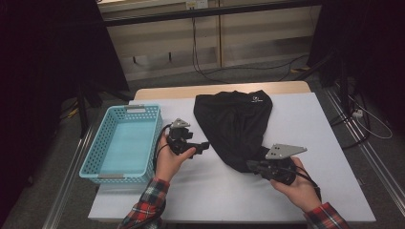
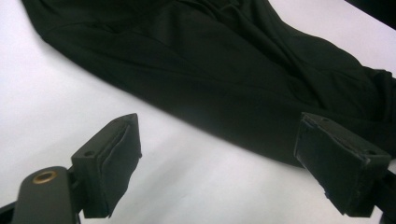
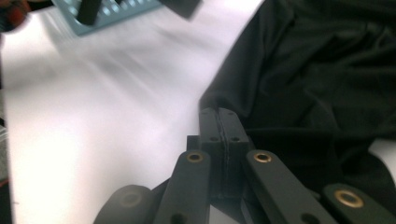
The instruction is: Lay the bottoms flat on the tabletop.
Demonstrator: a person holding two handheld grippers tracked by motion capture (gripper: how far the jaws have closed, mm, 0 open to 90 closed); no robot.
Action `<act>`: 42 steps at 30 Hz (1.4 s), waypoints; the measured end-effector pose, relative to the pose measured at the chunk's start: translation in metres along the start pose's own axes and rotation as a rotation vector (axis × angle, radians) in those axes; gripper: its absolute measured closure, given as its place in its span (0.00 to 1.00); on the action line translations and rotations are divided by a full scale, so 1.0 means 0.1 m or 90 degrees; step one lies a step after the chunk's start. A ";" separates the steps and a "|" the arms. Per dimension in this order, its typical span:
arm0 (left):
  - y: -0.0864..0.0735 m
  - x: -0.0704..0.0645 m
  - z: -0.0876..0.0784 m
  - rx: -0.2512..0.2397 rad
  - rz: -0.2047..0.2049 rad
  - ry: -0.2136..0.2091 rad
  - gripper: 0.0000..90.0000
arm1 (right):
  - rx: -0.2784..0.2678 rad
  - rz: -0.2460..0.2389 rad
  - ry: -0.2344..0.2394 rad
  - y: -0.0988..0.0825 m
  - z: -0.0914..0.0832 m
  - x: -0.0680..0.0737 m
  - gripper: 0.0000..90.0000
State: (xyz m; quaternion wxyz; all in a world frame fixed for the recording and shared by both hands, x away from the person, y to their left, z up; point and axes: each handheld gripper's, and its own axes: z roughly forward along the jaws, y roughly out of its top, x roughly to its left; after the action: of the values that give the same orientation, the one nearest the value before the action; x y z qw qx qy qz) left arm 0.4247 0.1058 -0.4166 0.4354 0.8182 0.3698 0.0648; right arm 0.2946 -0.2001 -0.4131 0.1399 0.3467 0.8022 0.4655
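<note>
A black garment (image 1: 235, 125) lay crumpled on the white table (image 1: 305, 124), spread from the far edge down toward the person's right hand (image 1: 298, 187). The right gripper (image 1: 252, 165) was at the garment's near corner, and in the right gripper view its jaws were pressed flat together at the edge of the dark cloth (image 3: 317, 84); they looked clenched on the hem, though the pinched fabric itself was hard to make out between the pads. The left gripper (image 1: 204, 145) sat in the left hand (image 1: 171, 160) just beside the garment's left edge, pointing toward it, its jaws spread wide with nothing between them and the cloth (image 2: 224, 70) lying just beyond the pads (image 2: 116, 158). A light blue basket (image 1: 98, 162) stood empty at the table's left side, close to the left hand.
</note>
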 end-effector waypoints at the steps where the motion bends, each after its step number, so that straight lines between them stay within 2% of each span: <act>1: 0.00 0.00 0.00 0.000 0.000 -0.002 0.16 | -0.009 0.000 0.005 0.02 -0.02 0.01 1.00; 4: 0.00 -0.01 0.01 0.002 0.000 -0.003 0.16 | -0.037 0.011 0.020 0.08 -0.08 0.03 1.00; 5: -0.01 -0.01 0.01 0.002 -0.002 -0.004 0.16 | -0.033 0.007 0.028 0.08 -0.09 0.03 0.99; 8: -0.01 -0.02 0.03 0.006 -0.002 -0.005 0.16 | -0.046 0.025 0.010 0.07 -0.09 -0.01 0.83; 11: -0.02 -0.04 0.06 0.012 0.001 -0.007 0.17 | -0.049 0.039 -0.030 0.06 -0.13 -0.12 0.76; 13: -0.02 -0.05 0.10 0.014 0.001 -0.008 0.17 | -0.043 0.046 -0.059 0.03 -0.13 -0.22 0.70; 15: -0.04 -0.07 0.13 0.020 0.006 -0.009 0.17 | -0.032 0.055 -0.084 -0.01 -0.12 -0.31 0.68; 18: -0.06 -0.11 0.18 0.025 0.011 -0.014 0.17 | -0.012 0.067 -0.101 -0.06 -0.06 -0.40 0.63; 21: -0.08 -0.14 0.23 0.023 0.013 -0.013 0.20 | 0.016 0.057 -0.138 -0.09 0.02 -0.49 0.60; 23: -0.10 -0.18 0.27 0.024 0.019 -0.012 0.21 | 0.016 0.074 -0.150 -0.11 0.05 -0.57 0.60; 25: -0.10 -0.21 0.30 0.026 0.024 -0.016 0.22 | 0.023 0.075 -0.171 -0.11 0.08 -0.65 0.59; 26: -0.10 -0.23 0.32 0.031 0.025 -0.018 0.23 | 0.023 0.086 -0.171 -0.11 0.10 -0.68 0.58; 28: -0.11 -0.26 0.36 0.036 0.034 -0.020 0.23 | 0.024 0.115 -0.156 -0.13 0.17 -0.72 0.58; 32: -0.10 -0.31 0.41 0.040 0.035 -0.026 0.22 | 0.037 0.115 -0.164 -0.13 0.29 -0.75 0.60; 34: -0.10 -0.32 0.42 0.043 0.040 -0.030 0.22 | 0.042 0.120 -0.167 -0.12 0.33 -0.76 0.65; 36: -0.10 -0.33 0.43 0.043 0.038 -0.031 0.22 | 0.051 0.115 -0.170 -0.12 0.36 -0.78 0.75; 40: -0.09 -0.33 0.44 0.044 0.042 -0.032 0.22 | 0.064 0.122 -0.145 -0.15 0.39 -0.80 0.88; 42: -0.09 -0.35 0.46 0.037 0.041 -0.035 0.22 | 0.058 0.127 -0.136 -0.15 0.38 -0.83 0.90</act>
State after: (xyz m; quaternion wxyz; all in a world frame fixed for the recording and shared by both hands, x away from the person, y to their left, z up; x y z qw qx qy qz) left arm 0.4141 0.0555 -0.4441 0.4194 0.8434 0.3326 0.0456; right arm 0.3684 -0.2371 -0.4543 0.1620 0.4784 0.7645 0.4005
